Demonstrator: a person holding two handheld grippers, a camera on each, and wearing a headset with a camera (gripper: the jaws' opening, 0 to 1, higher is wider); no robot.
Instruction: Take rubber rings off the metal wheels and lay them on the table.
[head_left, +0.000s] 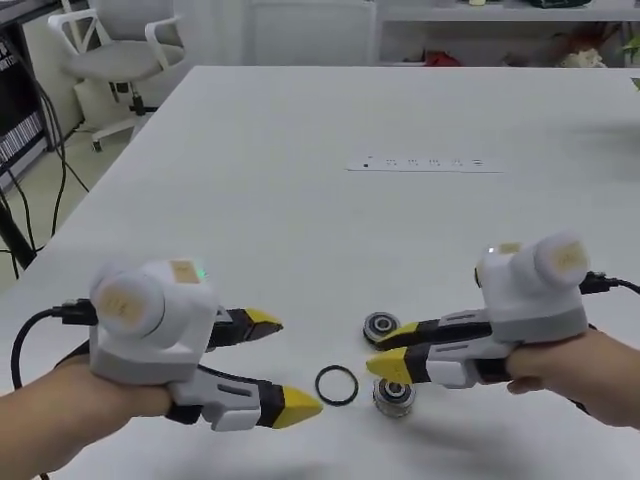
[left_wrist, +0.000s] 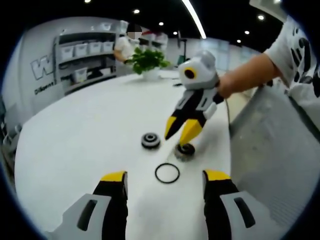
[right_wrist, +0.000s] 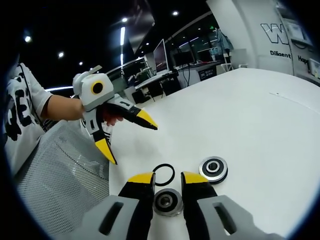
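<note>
Black rubber ring (head_left: 336, 385) lies free on the table (head_left: 300, 180) between the wide-open, empty left gripper (head_left: 285, 362) and the right gripper (head_left: 388, 350), whose parted jaws bracket the nearer metal wheel (head_left: 394, 396): best to clamp its rim squarely so it cannot roll.

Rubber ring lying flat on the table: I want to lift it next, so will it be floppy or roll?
The rubber ring looks thin, so probably light and bendy. Lying flat on the table, it is unlikely to roll; rubber may grip when pushed.
</note>
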